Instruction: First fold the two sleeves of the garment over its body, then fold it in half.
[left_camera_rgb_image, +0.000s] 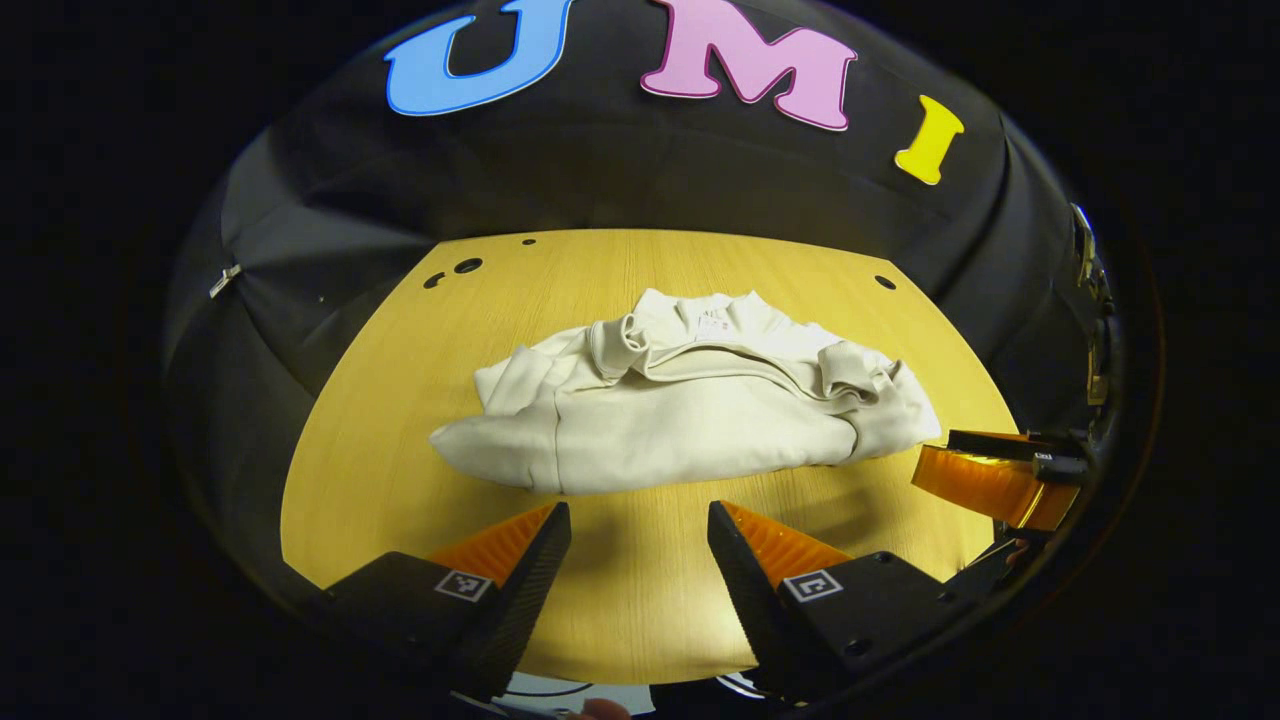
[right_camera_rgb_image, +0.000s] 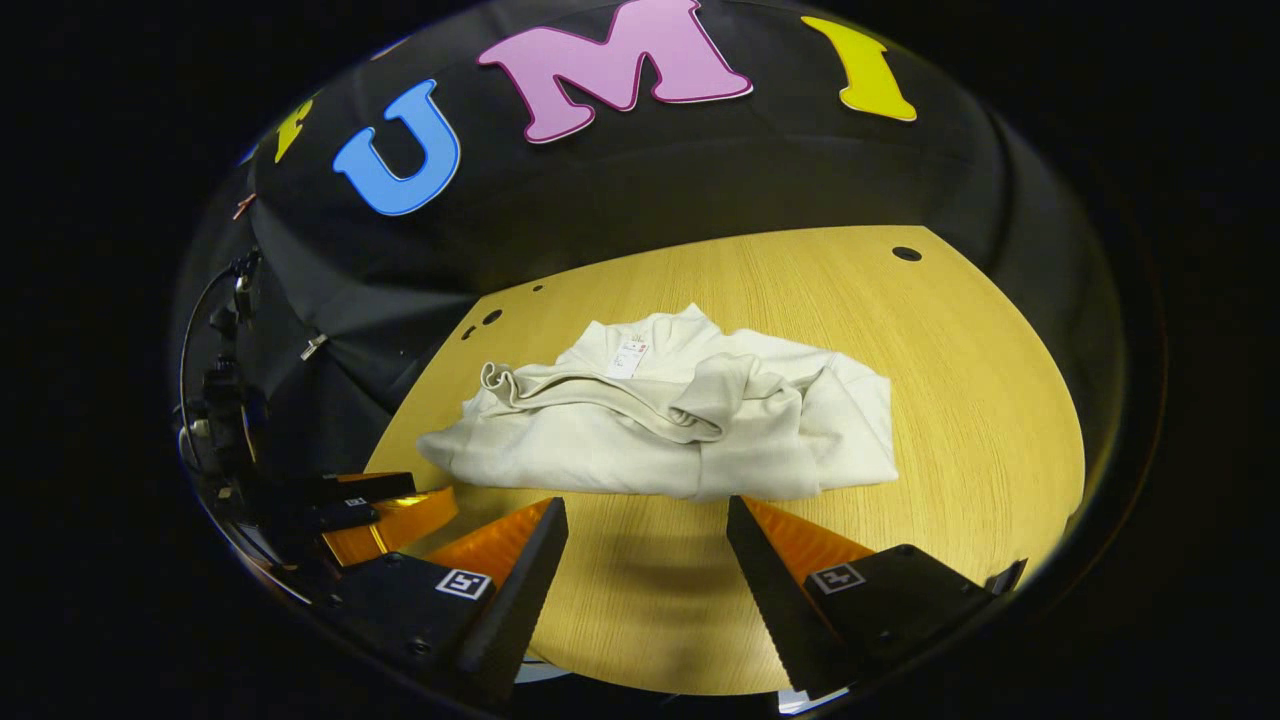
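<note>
Folded in half with sleeves tucked over its body, the garment (left_camera_rgb_image: 690, 420) lies on the table (left_camera_rgb_image: 640, 600) just ahead of the left gripper (left_camera_rgb_image: 640, 560) and right gripper (right_camera_rgb_image: 645, 560), both wide apart and empty, apparently finished.

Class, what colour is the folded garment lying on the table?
Plain cream, off-white. The garment shows best in the left gripper view, against the yellow wooden table.

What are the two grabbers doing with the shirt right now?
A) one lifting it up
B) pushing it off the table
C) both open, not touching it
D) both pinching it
C: the left gripper and right gripper stand open, short of the folded garment lying on the table.
</note>
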